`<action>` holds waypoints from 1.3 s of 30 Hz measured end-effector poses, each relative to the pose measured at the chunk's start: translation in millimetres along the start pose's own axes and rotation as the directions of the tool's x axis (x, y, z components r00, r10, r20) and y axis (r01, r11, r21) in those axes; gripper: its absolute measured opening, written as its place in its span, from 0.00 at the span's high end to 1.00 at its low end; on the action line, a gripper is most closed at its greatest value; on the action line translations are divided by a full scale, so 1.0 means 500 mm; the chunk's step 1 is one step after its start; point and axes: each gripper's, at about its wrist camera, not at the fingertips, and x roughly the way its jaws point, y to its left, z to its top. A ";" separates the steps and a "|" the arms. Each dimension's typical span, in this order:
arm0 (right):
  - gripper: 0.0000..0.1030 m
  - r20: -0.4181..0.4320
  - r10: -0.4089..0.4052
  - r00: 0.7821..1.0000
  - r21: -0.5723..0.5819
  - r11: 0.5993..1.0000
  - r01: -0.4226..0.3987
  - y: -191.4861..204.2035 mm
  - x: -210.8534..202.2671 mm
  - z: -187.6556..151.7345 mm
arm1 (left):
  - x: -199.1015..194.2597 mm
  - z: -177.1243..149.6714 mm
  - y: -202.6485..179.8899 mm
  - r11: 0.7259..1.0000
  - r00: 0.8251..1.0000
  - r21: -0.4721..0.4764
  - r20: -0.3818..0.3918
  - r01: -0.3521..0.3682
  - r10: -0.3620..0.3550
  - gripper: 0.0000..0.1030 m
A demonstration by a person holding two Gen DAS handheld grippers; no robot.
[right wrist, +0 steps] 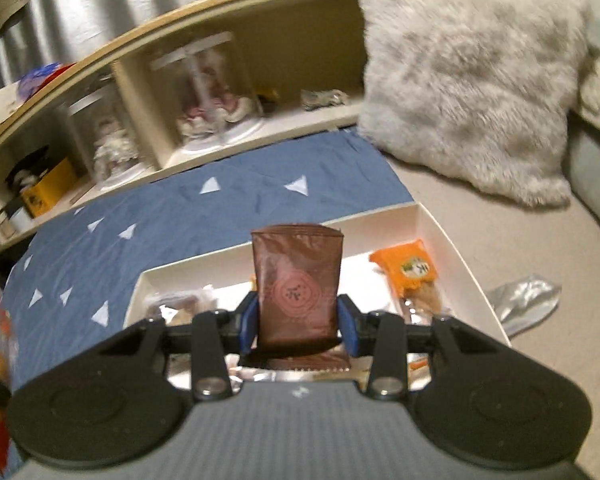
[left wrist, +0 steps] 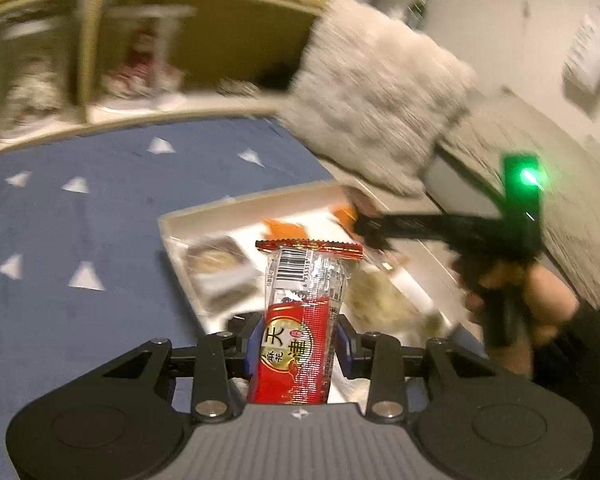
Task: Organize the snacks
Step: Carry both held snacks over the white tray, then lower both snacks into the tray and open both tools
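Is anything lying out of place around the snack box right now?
Yes: a crumpled silver wrapper lies on the beige surface just outside the white snack box, by its right wall, while the other snacks sit inside.

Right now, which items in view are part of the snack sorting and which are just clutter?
Job:
red snack pack, held in the left jaws
brown snack packet, held in the right jaws
white box
orange snack packet, lying in the box

Lying about:
furry cushion
blue sheet
shelf
silver wrapper

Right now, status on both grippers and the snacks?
Left gripper shut on red snack pack. Right gripper shut on brown packet. Both over white box. Nothing blocking.
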 end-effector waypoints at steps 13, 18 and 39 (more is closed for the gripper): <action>0.55 -0.126 0.191 0.974 0.261 0.953 -0.153 -0.069 0.133 -0.011 | 0.185 0.021 -0.056 0.973 0.942 -0.003 -0.251 0.230 -0.223 0.62; 0.55 -0.164 0.153 0.975 0.291 0.952 -0.100 -0.091 0.162 -0.024 | 0.246 0.013 -0.036 0.964 0.905 -0.086 -0.334 0.251 -0.265 0.62; 0.55 -0.143 0.071 0.987 0.194 0.980 -0.043 -0.084 0.140 -0.022 | 0.293 0.026 -0.028 0.984 0.949 0.174 -0.314 0.033 0.024 0.62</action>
